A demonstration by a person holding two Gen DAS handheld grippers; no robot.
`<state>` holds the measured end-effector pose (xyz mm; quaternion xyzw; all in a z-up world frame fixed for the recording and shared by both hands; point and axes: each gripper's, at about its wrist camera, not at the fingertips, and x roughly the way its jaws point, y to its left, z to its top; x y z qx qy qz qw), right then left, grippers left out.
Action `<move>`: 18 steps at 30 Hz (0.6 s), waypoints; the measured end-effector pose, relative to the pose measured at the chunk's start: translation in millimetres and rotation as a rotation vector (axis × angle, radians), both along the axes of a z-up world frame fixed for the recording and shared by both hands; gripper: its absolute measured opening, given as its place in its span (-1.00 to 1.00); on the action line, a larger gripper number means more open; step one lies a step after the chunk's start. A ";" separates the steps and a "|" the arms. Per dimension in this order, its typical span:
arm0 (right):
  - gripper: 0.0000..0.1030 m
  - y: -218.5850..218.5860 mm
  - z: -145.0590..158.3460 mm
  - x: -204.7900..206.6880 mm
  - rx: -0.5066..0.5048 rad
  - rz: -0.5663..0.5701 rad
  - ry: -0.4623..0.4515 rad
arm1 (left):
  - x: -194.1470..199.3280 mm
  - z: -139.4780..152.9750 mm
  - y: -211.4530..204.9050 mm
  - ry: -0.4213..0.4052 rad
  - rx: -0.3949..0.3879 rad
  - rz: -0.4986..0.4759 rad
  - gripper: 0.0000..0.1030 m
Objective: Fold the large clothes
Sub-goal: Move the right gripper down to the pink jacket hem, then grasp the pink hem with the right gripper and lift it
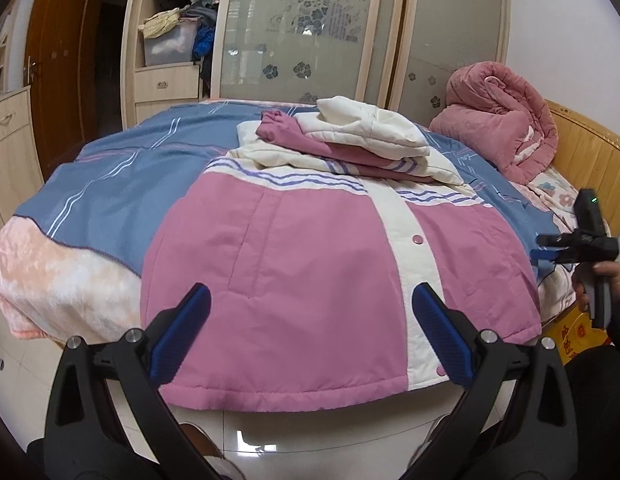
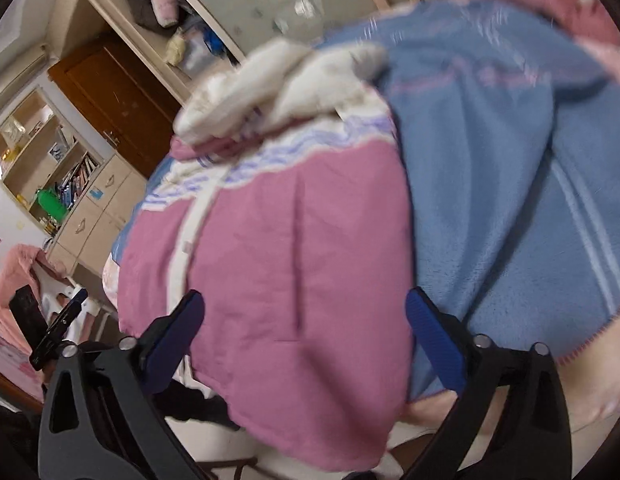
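Observation:
A pink and cream padded jacket [image 1: 310, 248] lies front up on the bed, snap placket closed. Its sleeves and cream hood [image 1: 362, 128] are piled on its upper part, and its hem hangs over the near bed edge. My left gripper [image 1: 312, 308] is open above the hem's left half, pads clear of the cloth. My right gripper [image 2: 306, 312] is open too, hovering over the jacket [image 2: 294, 240] at its right side near the hem. That view is blurred. From the left wrist view, the right gripper [image 1: 544, 252] sits in a hand beside the jacket's right edge.
A blue striped blanket [image 1: 122, 176] covers the bed. A rolled pink quilt [image 1: 498, 120] lies against the wooden headboard [image 1: 590, 152] at the far right. A wardrobe [image 1: 310, 32] stands behind the bed, and a yellow box [image 1: 578, 332] rests on the tiled floor.

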<state>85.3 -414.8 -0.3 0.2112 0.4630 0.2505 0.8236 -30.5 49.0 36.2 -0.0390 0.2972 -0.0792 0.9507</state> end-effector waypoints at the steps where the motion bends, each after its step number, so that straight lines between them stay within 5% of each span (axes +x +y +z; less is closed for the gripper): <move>1: 0.68 -0.9 -6.1 3.6 0.007 0.014 0.012 | 0.4 -1.3 1.1 0.002 0.006 0.005 0.96; 8: 0.42 -19.5 -14.9 -0.4 0.090 0.040 0.009 | 3.7 -6.7 5.6 0.022 0.016 0.015 0.96; 18: 0.40 -8.6 -24.4 9.8 0.007 0.080 0.083 | 6.4 -6.2 3.4 0.025 0.001 -0.001 0.96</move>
